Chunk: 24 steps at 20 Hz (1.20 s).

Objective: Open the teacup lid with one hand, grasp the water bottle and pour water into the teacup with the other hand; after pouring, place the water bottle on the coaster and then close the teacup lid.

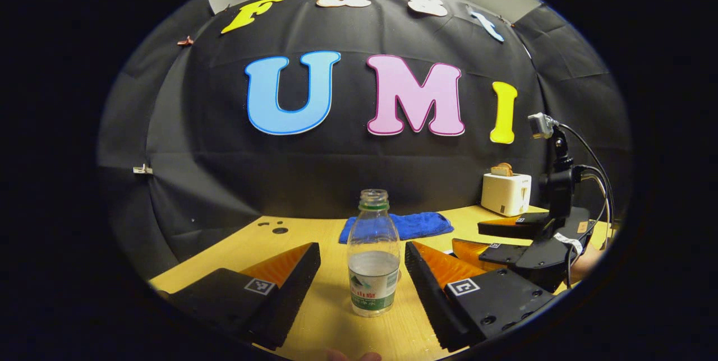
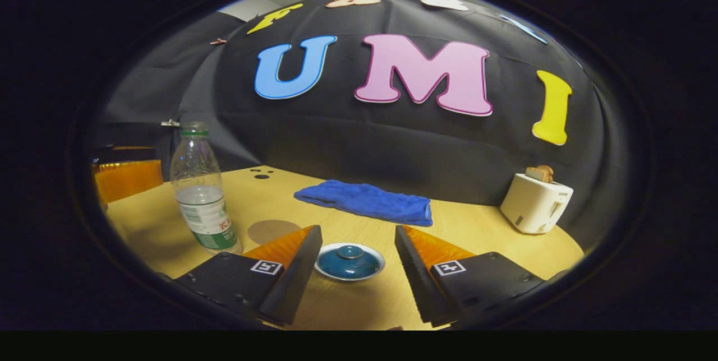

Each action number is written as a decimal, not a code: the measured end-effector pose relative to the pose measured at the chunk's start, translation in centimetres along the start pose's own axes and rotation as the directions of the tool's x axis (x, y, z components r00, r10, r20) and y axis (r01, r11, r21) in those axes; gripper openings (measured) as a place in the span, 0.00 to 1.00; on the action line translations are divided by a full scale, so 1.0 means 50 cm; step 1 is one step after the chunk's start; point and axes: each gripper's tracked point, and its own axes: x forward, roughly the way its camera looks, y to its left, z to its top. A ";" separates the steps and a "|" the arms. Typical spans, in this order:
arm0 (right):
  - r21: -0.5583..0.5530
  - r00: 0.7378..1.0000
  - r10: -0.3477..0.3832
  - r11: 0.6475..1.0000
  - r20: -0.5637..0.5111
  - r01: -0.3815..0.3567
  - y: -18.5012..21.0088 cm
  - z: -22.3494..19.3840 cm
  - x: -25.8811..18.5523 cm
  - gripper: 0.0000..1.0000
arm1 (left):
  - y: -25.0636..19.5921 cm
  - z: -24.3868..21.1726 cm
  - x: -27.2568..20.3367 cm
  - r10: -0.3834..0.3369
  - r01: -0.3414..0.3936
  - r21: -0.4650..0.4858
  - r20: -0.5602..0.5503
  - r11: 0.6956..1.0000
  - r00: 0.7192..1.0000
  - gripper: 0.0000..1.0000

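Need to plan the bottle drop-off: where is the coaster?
In the right gripper view, the coaster lies flat on the table, just right of the water bottle.

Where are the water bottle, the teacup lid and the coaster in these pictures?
water bottle (image 1: 373, 254): left gripper view, on its clear body at the water line.
teacup lid (image 2: 349, 262): right gripper view, on its blue dome below the knob.
coaster (image 2: 272, 230): right gripper view, on its flat brown top.

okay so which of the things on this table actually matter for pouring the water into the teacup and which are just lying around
For the job:
bottle, no cap on it
teacup lid, on the cup
coaster
left tool, open around the bottle
right tool, open by the lid

Just lying about:
blue towel
toaster with bread in it
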 end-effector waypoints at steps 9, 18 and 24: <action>0.065 0.997 0.038 0.997 -0.065 -0.033 0.006 -0.041 0.032 0.53 | -0.002 -0.017 0.013 0.008 -0.008 0.004 -0.002 1.000 1.000 0.95; 0.076 0.994 0.070 0.995 -0.078 -0.065 0.014 -0.046 0.029 0.34 | -0.014 -0.045 0.037 -0.003 0.003 0.018 -0.027 1.000 1.000 0.95; 0.072 0.998 0.055 0.996 -0.015 -0.054 -0.005 0.000 0.019 0.34 | -0.024 -0.073 0.053 -0.005 0.006 0.026 -0.052 1.000 0.999 0.95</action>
